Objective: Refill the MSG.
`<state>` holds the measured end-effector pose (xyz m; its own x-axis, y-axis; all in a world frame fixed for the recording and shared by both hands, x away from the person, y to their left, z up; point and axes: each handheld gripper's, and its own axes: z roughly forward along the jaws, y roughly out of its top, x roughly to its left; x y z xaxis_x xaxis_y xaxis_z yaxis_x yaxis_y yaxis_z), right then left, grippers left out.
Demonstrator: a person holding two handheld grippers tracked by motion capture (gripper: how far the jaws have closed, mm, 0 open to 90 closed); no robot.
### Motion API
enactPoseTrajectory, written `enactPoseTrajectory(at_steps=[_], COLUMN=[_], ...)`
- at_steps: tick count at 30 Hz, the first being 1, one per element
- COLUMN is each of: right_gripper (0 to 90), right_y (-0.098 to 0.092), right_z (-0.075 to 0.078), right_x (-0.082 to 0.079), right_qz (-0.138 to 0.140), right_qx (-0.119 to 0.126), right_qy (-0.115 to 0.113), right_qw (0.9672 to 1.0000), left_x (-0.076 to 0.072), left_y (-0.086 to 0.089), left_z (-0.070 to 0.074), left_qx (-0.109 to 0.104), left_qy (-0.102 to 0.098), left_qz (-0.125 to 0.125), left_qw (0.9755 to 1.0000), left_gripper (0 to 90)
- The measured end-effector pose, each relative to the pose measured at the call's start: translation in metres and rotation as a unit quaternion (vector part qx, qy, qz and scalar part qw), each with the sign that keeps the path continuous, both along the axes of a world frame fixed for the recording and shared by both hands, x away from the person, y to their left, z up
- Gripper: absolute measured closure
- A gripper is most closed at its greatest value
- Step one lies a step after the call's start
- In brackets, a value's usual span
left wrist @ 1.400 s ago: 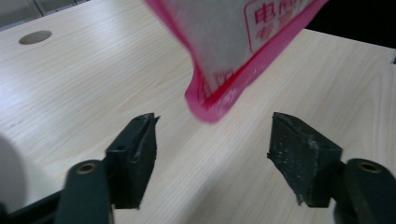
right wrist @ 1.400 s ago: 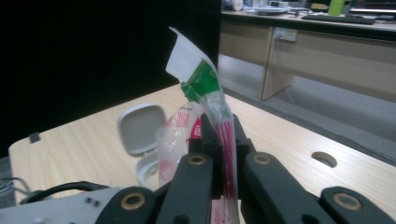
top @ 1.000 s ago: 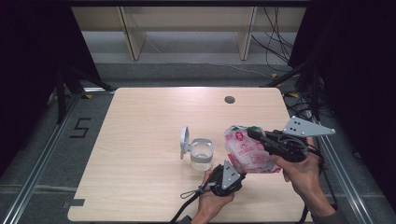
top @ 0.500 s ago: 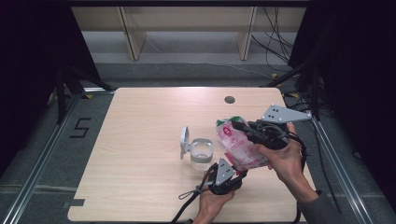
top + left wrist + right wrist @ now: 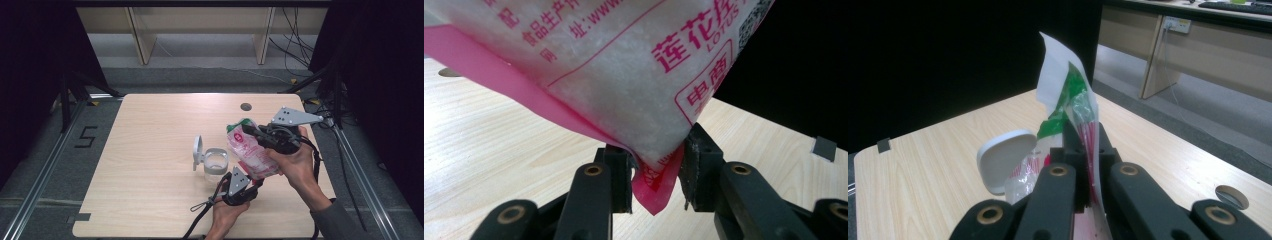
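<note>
Left tongs (image 5: 655,172) pinch bag (image 5: 252,152) corner | right tongs (image 5: 1082,150) top edge | table (image 5: 150,150) open leftward

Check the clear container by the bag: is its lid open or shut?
Open. The container has its white lid flipped up at its left side, mouth uncovered.

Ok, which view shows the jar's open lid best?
The high view: the lid stands flipped up beside the clear jar. The right gripper view catches the lid partly behind the bag.

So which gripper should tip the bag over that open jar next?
Likely the left gripper: it pinches the bag's bottom corner beside the jar, while the right gripper clamps the top.
</note>
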<state>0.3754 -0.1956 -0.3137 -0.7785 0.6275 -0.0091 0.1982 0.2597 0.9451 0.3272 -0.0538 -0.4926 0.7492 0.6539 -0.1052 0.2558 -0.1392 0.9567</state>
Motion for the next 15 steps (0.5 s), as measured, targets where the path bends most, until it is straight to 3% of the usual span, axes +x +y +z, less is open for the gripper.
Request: enactPoseTrajectory(at_steps=[5, 6, 7, 13, 15], right_gripper=[90.0, 90.0, 90.0, 90.0, 90.0], right_y=[0.006, 0.008, 0.010, 0.016, 0.018], right_z=[0.000, 0.000, 0.001, -0.001, -0.001], right_x=[0.002, 0.003, 0.003, 0.008, 0.011], right_qz=[0.007, 0.012, 0.012, 0.005, 0.004], right_qx=[0.014, 0.013, 0.013, 0.006, -0.007], right_qy=[-0.003, -0.010, -0.003, -0.003, -0.002], right_qw=[0.9999, 0.9998, 0.9998, 1.0000, 1.0000], left_x=[0.002, 0.001, 0.002, 0.009, 0.010], left_y=[0.000, 0.000, -0.001, -0.003, -0.003], left_z=[-0.002, -0.002, -0.003, -0.006, -0.007], left_qx=[-0.027, -0.023, -0.034, -0.052, -0.052], left_qy=[-0.011, -0.010, -0.008, -0.004, -0.003], left_qz=[0.007, 0.012, 0.011, 0.011, 0.010], left_qw=[0.9995, 0.9996, 0.9993, 0.9986, 0.9986], left_gripper=[68.8, 68.9, 68.9, 68.9, 69.0])
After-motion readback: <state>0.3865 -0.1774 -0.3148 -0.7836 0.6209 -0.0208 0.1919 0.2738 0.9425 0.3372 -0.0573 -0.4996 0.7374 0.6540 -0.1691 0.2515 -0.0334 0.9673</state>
